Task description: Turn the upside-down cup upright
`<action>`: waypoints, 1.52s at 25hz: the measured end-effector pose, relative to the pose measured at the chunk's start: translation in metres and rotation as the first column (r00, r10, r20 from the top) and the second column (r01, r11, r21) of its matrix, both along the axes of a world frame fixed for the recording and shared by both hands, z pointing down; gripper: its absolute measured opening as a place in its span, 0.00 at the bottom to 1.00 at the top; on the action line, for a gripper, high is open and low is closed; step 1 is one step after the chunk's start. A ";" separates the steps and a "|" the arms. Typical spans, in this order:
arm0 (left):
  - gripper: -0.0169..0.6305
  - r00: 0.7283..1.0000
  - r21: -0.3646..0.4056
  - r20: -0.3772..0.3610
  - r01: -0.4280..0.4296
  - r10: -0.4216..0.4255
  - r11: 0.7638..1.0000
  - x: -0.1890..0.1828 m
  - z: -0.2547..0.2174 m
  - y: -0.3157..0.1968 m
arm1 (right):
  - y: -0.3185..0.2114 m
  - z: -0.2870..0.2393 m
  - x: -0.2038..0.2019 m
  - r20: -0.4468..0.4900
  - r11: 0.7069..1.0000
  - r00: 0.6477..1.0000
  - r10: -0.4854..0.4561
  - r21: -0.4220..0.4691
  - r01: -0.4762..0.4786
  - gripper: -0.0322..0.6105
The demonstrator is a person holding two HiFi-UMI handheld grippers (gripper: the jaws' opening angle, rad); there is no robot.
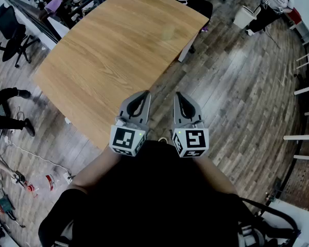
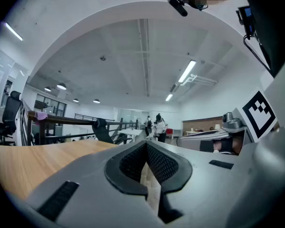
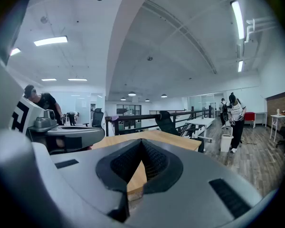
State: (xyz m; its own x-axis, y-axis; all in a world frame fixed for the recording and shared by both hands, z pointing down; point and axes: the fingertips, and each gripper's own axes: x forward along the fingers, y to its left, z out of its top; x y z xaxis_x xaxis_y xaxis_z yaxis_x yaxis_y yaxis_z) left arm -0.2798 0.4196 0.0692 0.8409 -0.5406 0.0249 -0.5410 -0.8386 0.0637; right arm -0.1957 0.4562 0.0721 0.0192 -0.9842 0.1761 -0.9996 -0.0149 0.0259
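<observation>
Fingers (image 2: 130,163) together, left gripper (image 1: 143,94) beside right gripper (image 1: 179,95)

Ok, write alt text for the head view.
Seen from above, a person holds the left gripper and right gripper side by side, both shut and empty, over a plank floor beside a wooden table.

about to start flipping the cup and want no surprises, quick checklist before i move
1. Cup found: cannot tell; only a faint pale patch shows on the table.
2. Left claw empty: ok.
3. Right claw empty: ok.
4. Claws open for a grasp: not ok, both are shut.
5. Table close enough: probably ok, its near edge lies just ahead of both claws.
</observation>
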 end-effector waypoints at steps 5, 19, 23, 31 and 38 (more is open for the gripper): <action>0.04 1.000 0.000 -0.008 -0.011 0.011 1.000 -0.008 0.000 0.004 | 0.002 0.002 -0.011 0.002 1.000 1.000 0.001 -0.003 -0.001 0.07; 0.04 1.000 -0.059 0.017 -0.023 0.024 0.998 -0.008 0.028 -0.023 | -0.019 0.032 -0.009 0.053 0.998 0.998 0.037 -0.050 -0.035 0.07; 0.04 0.999 -0.069 0.030 -0.017 0.019 0.997 0.022 0.041 -0.056 | -0.053 0.046 0.026 0.075 0.998 0.997 0.036 -0.062 -0.032 0.07; 0.04 0.996 -0.099 0.071 0.051 -0.044 0.994 0.131 0.067 -0.184 | -0.185 0.076 0.135 0.122 0.992 0.992 -0.019 -0.120 0.033 0.07; 0.04 0.985 -0.119 0.128 0.132 -0.116 0.984 0.226 0.084 -0.268 | -0.275 0.102 0.220 0.161 0.974 0.980 -0.120 -0.174 0.147 0.07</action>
